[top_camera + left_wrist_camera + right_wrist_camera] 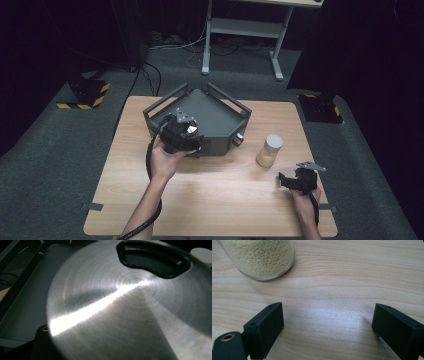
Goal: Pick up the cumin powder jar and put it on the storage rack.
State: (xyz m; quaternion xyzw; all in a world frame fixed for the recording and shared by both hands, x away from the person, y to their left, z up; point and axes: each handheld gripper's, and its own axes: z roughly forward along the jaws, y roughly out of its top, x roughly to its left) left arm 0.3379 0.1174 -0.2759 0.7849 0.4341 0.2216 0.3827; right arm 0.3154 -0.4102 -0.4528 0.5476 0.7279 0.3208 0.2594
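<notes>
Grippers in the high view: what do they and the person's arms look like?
Both the left gripper and the right gripper are black and blocky, each topped by a grey three-cornered plate and trailing a black cable. The forearms are bare, no sleeves visible.

A wooden table (pixel 215 195) carries a grey tray (pixel 220 120) and grain jar (pixel 270 150).

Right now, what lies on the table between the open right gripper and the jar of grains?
Nothing: in the right gripper view, bare wood runs from the right gripper to the jar of grains. The high view shows the same empty gap on the table.
</notes>
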